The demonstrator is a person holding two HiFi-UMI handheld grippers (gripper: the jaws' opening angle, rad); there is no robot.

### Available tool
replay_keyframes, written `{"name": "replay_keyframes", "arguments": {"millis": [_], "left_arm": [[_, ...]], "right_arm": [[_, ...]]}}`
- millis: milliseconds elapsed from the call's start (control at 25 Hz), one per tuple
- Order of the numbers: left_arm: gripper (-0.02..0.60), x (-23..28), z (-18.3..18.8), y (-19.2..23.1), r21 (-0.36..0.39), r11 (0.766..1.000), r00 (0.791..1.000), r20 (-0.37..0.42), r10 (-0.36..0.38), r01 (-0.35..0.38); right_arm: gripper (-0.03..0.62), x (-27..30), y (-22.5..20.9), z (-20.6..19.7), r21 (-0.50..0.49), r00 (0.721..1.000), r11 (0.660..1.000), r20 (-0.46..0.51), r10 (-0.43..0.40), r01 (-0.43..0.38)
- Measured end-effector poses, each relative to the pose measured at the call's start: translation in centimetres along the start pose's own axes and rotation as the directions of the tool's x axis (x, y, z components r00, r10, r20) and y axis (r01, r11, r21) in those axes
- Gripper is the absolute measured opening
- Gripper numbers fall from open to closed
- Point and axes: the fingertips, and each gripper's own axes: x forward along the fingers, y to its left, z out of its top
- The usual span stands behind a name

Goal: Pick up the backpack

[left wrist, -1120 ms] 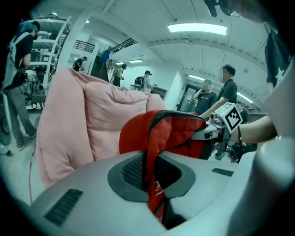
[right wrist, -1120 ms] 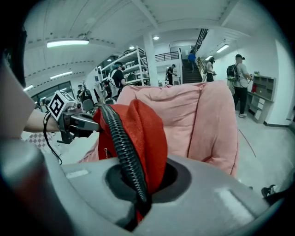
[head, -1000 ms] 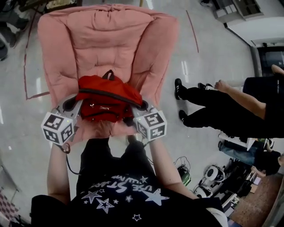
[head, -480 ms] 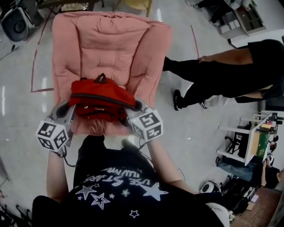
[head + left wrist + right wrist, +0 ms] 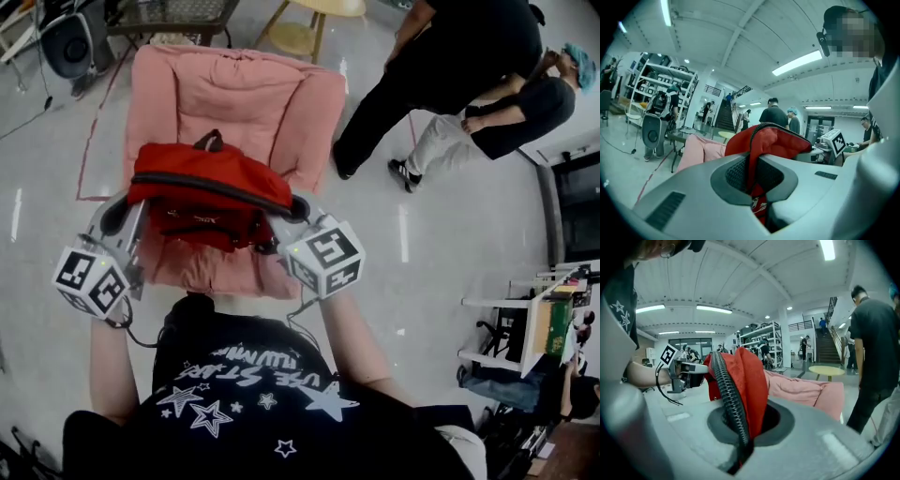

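Firmly, left claw (image 5: 117,214) and right claw (image 5: 294,210) clamped on red backpack (image 5: 208,187) sides, held above pink armchair (image 5: 234,94)

Stretches left forearm (image 5: 108,370) and right forearm (image 5: 354,342) forward, left gripper (image 5: 125,211) clamped shut on the nine o'clock end of the red backpack (image 5: 211,183), right gripper (image 5: 292,211) clamped shut on its three o'clock end, both pointing roughly level.
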Motion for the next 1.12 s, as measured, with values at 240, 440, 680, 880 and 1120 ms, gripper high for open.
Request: {"name": "replay_keyframes", "arguments": {"millis": [240,440,680,880,1120], "left_arm": [[0.018,-2.3,1.1,-6.2,0.011,0.999,0.995,0.087,0.044,-0.045],[0.018,-4.4,-1.6,-11.4,-0.012,0.995,0.99,0.097,0.103,-0.102],[0.018,-8.2,-5.1,-17.1,-0.043,0.985,0.984,0.051,0.172,-0.17],[0.018,-12.3,-7.9,-20.7,-0.116,0.965,0.97,0.043,0.24,-0.234],[0.018,-14.9,-8.8,-22.9,-0.091,0.957,0.959,0.033,0.281,-0.277]], "right_arm": [[0.008,-6.3,0.6,0.9,-0.034,0.997,0.999,0.066,0.039,-0.037],[0.008,-11.0,1.1,-1.7,-0.043,0.993,0.994,0.065,0.102,-0.099],[0.008,-15.4,2.7,-4.3,-0.02,0.983,0.983,0.035,0.182,-0.181],[0.008,-17.5,5.0,-6.5,-0.019,0.964,0.964,0.027,0.264,-0.264],[0.008,-18.2,6.5,-6.6,-0.013,0.954,0.955,0.038,0.296,-0.296]]}}
